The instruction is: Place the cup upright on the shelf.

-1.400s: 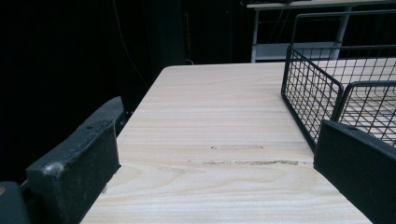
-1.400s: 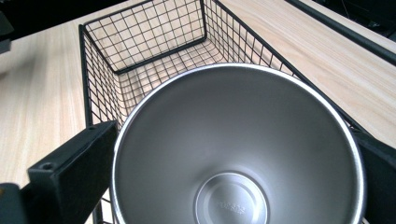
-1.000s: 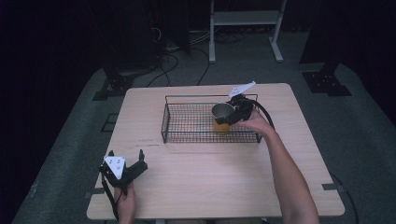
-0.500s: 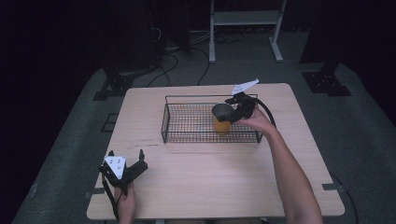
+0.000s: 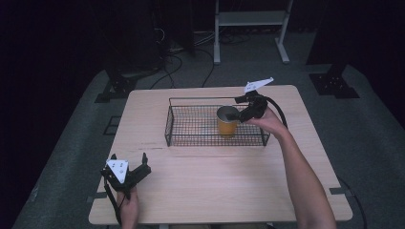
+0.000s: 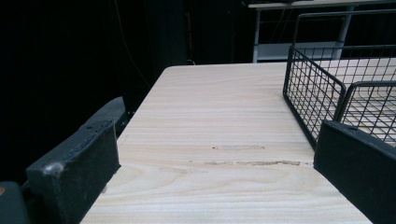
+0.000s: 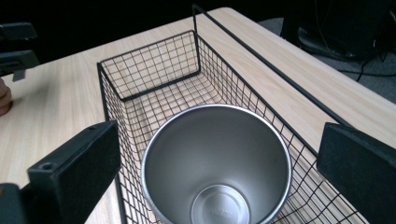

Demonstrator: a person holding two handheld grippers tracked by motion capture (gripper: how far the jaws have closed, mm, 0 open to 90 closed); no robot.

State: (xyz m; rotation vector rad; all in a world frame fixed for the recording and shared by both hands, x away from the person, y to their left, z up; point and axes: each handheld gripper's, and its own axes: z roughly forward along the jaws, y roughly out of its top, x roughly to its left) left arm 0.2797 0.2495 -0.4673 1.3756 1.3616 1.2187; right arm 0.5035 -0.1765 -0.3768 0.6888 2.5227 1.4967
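Right gripper [image 5: 241, 112] hangs released above the orange steel-lined cup [image 5: 227, 121], upright at the black wire basket's [image 5: 191, 125] right end; left gripper [image 5: 128, 164] idles open at the table's [image 5: 215, 176] near-left corner.

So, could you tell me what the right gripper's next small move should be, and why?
Probably lift straight up and away: the right gripper is open, jaws clear of the cup, which stands upright inside the wire basket, apparently already placed.
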